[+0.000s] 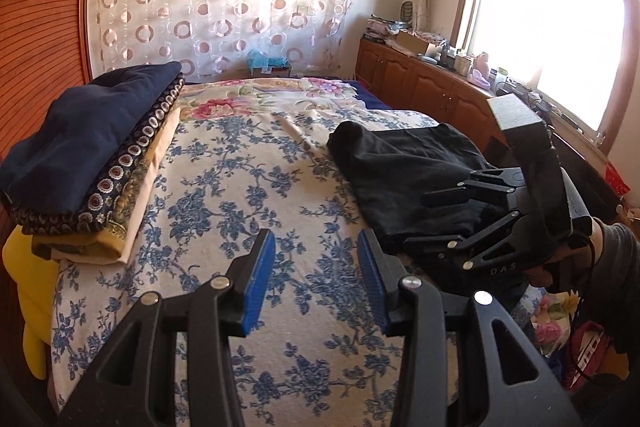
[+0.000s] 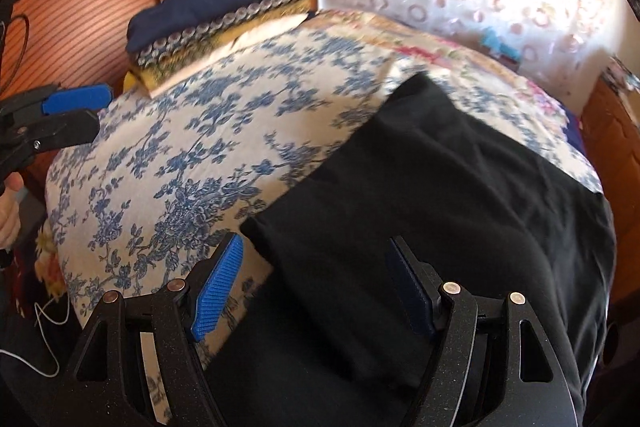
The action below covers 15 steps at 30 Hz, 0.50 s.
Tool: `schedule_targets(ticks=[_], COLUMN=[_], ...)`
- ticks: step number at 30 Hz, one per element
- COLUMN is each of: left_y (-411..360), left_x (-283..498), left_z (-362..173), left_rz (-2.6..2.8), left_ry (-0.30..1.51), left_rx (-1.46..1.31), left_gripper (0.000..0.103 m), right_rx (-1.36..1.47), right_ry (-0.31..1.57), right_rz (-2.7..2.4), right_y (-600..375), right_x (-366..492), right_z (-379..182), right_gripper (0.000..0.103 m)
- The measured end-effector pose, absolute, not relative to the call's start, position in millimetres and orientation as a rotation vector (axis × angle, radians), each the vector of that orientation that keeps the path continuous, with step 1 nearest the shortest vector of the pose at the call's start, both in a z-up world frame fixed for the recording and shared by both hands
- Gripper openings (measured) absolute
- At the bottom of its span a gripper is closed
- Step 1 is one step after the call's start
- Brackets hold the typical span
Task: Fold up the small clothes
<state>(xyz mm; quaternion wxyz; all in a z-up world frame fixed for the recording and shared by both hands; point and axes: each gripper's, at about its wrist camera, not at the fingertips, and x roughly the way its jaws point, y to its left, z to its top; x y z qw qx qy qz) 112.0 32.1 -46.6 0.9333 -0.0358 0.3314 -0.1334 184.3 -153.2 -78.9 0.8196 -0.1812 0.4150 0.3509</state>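
Bedroom, daylight pouring through the window (image 1: pixel 548 27). Lying rumpled on the right half of the floral bedspread (image 1: pixel 248 187): a black garment (image 1: pixel 404 171), partly doubled over, its near corner pointing toward the middle of the bed.

Hovering over the garment's near edge, the right gripper (image 2: pixel 316 287), fingers spread wide and holding nothing, dark cloth passing beneath and between them without being pinched. Hanging above bare bedspread to the left, the left gripper (image 1: pixel 316 279), likewise released and empty, well apart from the black cloth.

Resting at the bed's far left edge, hard against the wooden panel (image 1: pixel 40 27): a stack of folded clothes (image 1: pixel 92 163), navy piece on top.

Likely trouble: closing the right fingers here and catching two layers at once, or bedspread along with the cloth, spoiling the fold; dragging with one claw alone, bunching the garment; sliding the dark fabric off the bed's right edge, very near where the garment is lying.

Open room: a broad stretch of bedspread between garment and stack, wide enough for spreading and folding. Tighter quarters to the right, with the wooden cabinets (image 1: pixel 424 83) running alongside under the window, and to the left, by the stack.
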Motion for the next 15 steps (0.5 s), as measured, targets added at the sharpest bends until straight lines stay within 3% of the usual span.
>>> schedule_targets(ticks=[1, 4, 5, 6, 8, 15], left_y=[33, 32, 31, 31, 28, 19], left_x=[113, 117, 118, 119, 121, 139], left_z=[-47, -50, -50, -51, -52, -58], left_rz=[-0.275, -0.291, -0.296, -0.300, -0.308, -0.340], left_ry=[0.680, 0.688, 0.688, 0.688, 0.689, 0.704], left_rx=[-0.075, -0.080, -0.079, -0.077, -0.070, -0.067], left_gripper=[0.041, 0.041, 0.041, 0.041, 0.041, 0.041], right_rx=[-0.403, -0.453, -0.473, -0.476, -0.448, -0.252], right_ry=[0.893, 0.906, 0.898, 0.893, 0.888, 0.755], right_rz=[0.753, 0.755, 0.748, 0.758, 0.759, 0.686], right_y=[-149, -141, -139, -139, -144, -194], right_x=[185, 185, 184, 184, 185, 209], right_z=[-81, -90, -91, -91, -86, -35], right_gripper=[0.075, 0.060, 0.050, 0.031, 0.006, 0.002])
